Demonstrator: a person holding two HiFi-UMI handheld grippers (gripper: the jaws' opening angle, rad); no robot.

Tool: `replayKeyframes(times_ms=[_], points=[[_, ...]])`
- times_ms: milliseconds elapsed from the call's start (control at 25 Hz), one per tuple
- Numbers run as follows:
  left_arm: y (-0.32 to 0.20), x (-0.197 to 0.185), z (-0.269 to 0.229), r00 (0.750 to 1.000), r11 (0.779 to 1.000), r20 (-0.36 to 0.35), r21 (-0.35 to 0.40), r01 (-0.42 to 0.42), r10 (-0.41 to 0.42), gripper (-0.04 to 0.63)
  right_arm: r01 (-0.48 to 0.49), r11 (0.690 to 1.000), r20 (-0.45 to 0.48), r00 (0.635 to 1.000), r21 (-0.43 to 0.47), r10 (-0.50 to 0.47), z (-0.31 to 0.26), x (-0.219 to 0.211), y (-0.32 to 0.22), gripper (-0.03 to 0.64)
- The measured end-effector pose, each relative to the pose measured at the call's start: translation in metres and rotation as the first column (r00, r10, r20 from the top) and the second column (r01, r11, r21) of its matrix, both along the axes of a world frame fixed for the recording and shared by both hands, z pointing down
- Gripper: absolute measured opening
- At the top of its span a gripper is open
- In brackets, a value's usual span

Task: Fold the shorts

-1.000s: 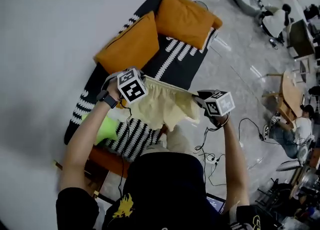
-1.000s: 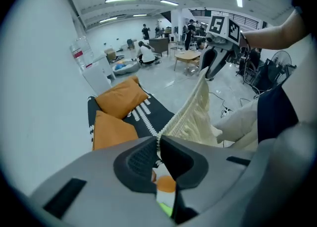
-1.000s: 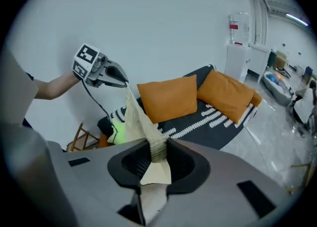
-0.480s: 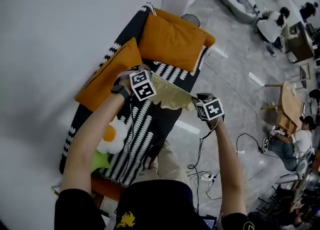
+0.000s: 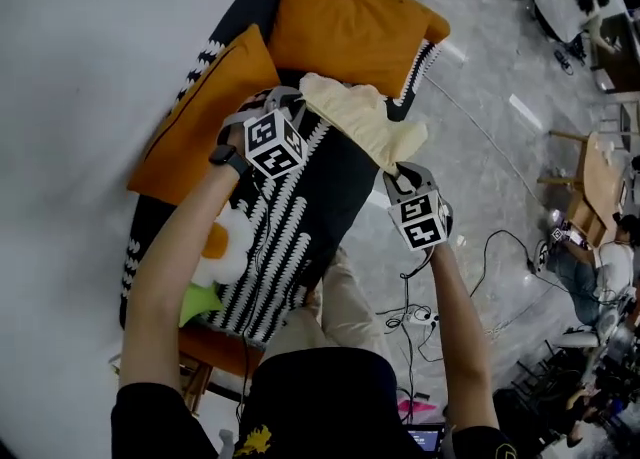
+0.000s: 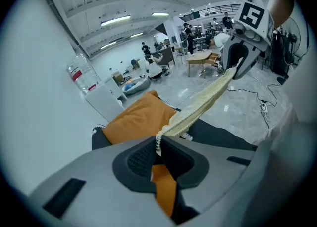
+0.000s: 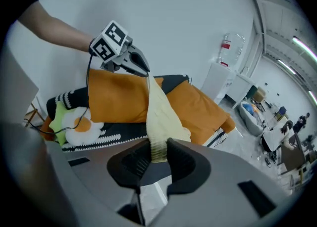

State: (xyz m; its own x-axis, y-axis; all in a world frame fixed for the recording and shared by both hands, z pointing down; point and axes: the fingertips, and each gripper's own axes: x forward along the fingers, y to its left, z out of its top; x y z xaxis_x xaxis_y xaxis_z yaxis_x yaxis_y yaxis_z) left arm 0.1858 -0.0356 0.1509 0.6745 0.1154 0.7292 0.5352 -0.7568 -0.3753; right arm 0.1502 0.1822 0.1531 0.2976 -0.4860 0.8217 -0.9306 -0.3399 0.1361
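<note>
**Shorts swung out to the sofa's far end**

Both claws have carried the pale yellow shorts away from the person to the far end of the sofa, up against the orange cushions. The right claw hangs past the sofa's right edge (over bare floor), so cloth laid down here would likely slide off or bunch on a cushion. It and the left claw are each nearly pressed together, pinching one end of the shorts.
</note>
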Motion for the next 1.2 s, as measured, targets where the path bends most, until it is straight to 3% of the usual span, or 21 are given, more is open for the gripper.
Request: replayKeyframes(times_ms=[80, 240, 360, 440, 560, 640, 720, 800, 880, 1000, 1120, 1200], points=[[0.0, -0.027, 0.043, 0.999, 1.0, 0.039, 0.006, 0.001, -0.001, 0.043, 0.018, 0.999, 0.016, 1.0, -0.045, -0.017, 0.043, -0.028, -0.002, 0.104], [-0.019, -0.114, 0.135, 0.982, 0.999, 0.186, 0.033, 0.041, -0.046, 0.043, 0.055, 0.994, 0.131, 0.99, -0.098, -0.042, 0.128, -0.108, -0.021, 0.104], [-0.035, -0.182, 0.187, 0.947, 0.994, 0.304, 0.045, 0.098, -0.107, 0.045, 0.065, 0.993, 0.25, 0.968, -0.103, -0.038, 0.172, -0.171, -0.039, 0.103], [-0.048, -0.233, 0.215, 0.905, 0.985, 0.388, 0.049, 0.166, -0.172, 0.042, 0.106, 0.987, 0.318, 0.946, -0.118, -0.064, 0.193, -0.216, -0.05, 0.1], [-0.074, -0.304, 0.236, 0.829, 0.942, 0.459, 0.061, 0.33, -0.32, 0.02, 0.203, 0.975, 0.4, 0.904, -0.092, -0.15, 0.209, -0.282, -0.07, 0.122], [-0.085, -0.345, 0.239, 0.782, 0.907, 0.485, 0.063, 0.416, -0.392, 0.071, 0.316, 0.947, 0.462, 0.849, -0.057, -0.256, 0.211, -0.334, -0.08, 0.386], [-0.085, -0.377, 0.232, 0.753, 0.877, 0.491, 0.052, 0.477, -0.439, 0.08, 0.439, 0.897, 0.483, 0.798, -0.055, -0.361, 0.205, -0.377, -0.079, 0.394], [-0.075, -0.402, 0.223, 0.735, 0.848, 0.488, 0.021, 0.529, -0.471, 0.083, 0.513, 0.855, 0.472, 0.774, -0.074, -0.423, 0.199, -0.401, -0.07, 0.394], [-0.057, -0.424, 0.213, 0.727, 0.825, 0.487, -0.023, 0.565, -0.484, 0.114, 0.517, 0.851, 0.457, 0.781, -0.091, -0.426, 0.193, -0.406, -0.057, 0.394], [-0.018, -0.445, 0.201, 0.732, 0.806, 0.482, -0.084, 0.586, -0.481, 0.16, 0.439, 0.892, 0.395, 0.842, -0.109, -0.366, 0.18, -0.378, -0.027, 0.388], [0.022, -0.456, 0.2, 0.757, 0.821, 0.479, -0.119, 0.558, -0.445, 0.192, 0.339, 0.933, 0.25, 0.92, -0.124, -0.301, 0.168, -0.318, 0.009, 0.347], [0.045, -0.46, 0.209, 0.776, 0.84, 0.48, -0.133, 0.527, -0.411, 0.207, 0.323, 0.936, 0.132, 0.943, -0.142, -0.305, 0.166, -0.275, 0.033, 0.32]])
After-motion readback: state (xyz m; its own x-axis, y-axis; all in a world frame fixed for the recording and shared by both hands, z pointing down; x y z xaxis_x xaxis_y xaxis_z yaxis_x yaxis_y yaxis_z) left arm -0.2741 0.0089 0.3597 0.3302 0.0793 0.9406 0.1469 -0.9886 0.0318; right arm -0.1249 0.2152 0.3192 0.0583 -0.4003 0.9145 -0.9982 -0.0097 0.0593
